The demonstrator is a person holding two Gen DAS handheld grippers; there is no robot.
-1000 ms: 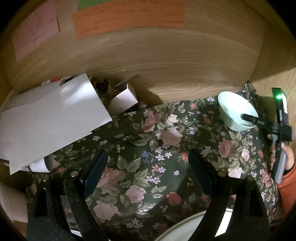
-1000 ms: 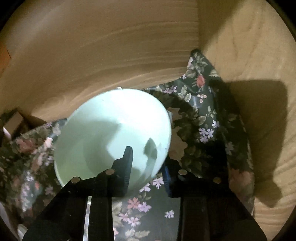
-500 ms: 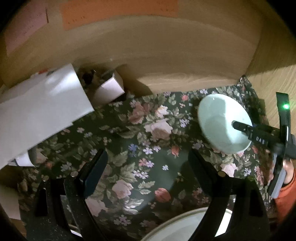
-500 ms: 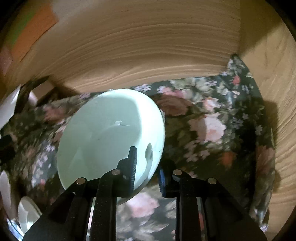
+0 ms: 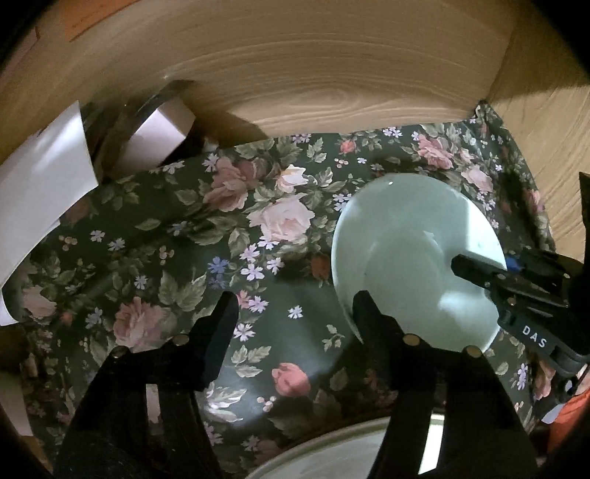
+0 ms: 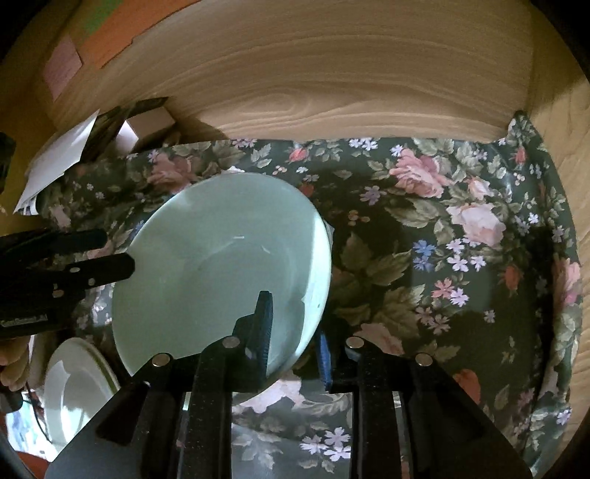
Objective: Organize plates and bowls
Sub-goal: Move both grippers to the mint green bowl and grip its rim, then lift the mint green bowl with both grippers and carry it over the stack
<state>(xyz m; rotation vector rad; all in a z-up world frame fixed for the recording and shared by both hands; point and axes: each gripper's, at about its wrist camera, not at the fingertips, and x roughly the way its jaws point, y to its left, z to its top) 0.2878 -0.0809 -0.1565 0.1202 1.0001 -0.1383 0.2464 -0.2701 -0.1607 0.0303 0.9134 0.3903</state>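
A pale green bowl [image 5: 405, 265] hangs tilted over the floral cloth [image 5: 228, 235]. My right gripper [image 6: 293, 339] is shut on the bowl's [image 6: 221, 269] near rim, one finger inside and one outside. In the left wrist view the right gripper [image 5: 475, 272] reaches in from the right edge. My left gripper [image 5: 293, 320] has its jaws closing with only cloth showing between them. Its right finger [image 5: 365, 317] stands just at the bowl's left rim. In the right wrist view the left gripper [image 6: 118, 250] sits at the bowl's left edge. A white plate [image 5: 332, 457] lies below, also visible as the plate [image 6: 73, 387] at lower left.
Wooden walls [image 5: 313, 73] close in behind and on the right. White papers [image 5: 40, 177] and a small box [image 5: 155, 136] crowd the back left corner. Orange and pink notes [image 6: 103, 33] are stuck on the wall. A hand [image 6: 11, 361] shows at the left edge.
My right gripper has carried the bowl leftward across the cloth, close to my left gripper. The left gripper has sunk toward the cloth and its jaws have narrowed.
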